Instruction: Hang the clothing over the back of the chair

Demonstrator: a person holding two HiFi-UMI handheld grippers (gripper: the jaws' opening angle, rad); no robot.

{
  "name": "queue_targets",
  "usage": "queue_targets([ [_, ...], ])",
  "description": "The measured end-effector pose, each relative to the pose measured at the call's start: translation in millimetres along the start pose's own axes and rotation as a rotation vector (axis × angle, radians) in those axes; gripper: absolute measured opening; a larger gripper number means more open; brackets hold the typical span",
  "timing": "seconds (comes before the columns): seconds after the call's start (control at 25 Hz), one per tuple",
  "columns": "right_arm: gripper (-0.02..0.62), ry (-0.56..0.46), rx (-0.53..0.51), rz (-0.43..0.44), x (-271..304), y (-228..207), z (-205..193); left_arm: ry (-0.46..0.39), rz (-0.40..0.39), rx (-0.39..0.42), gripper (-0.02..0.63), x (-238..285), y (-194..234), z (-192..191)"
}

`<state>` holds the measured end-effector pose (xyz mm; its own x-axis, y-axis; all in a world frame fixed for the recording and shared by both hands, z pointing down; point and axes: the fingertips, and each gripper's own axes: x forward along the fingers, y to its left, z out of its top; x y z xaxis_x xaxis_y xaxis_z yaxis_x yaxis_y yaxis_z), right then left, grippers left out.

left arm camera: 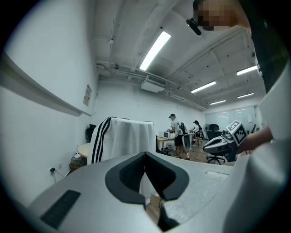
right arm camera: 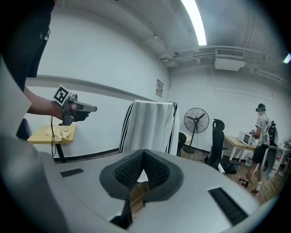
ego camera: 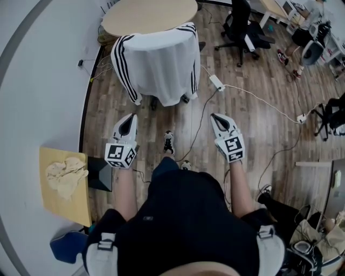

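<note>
A white garment with black side stripes (ego camera: 156, 62) hangs draped over the back of a chair, ahead of me by the round table. It also shows as the white garment (left arm camera: 122, 139) in the left gripper view and the white garment (right arm camera: 150, 125) in the right gripper view. My left gripper (ego camera: 129, 122) and right gripper (ego camera: 217, 119) are held side by side above the wood floor, short of the chair. Both are shut and hold nothing. The chair itself is almost wholly hidden under the cloth.
A round wooden table (ego camera: 150, 15) stands just behind the chair. A small yellow table (ego camera: 64, 186) with crumpled cloth is at my left against the wall. A power strip and white cable (ego camera: 216, 82) lie on the floor. Office chairs (ego camera: 243, 29) and people (right arm camera: 261, 145) are at the far right.
</note>
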<state>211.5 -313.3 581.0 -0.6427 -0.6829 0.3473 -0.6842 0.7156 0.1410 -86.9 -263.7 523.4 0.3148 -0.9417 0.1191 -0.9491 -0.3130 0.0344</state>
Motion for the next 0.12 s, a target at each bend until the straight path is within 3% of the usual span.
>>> queue_targets([
  [0.12, -0.005, 0.011, 0.003, 0.004, 0.2, -1.2, -3.1, -0.004, 0.003, -0.003, 0.002, 2.9, -0.5, 0.8],
])
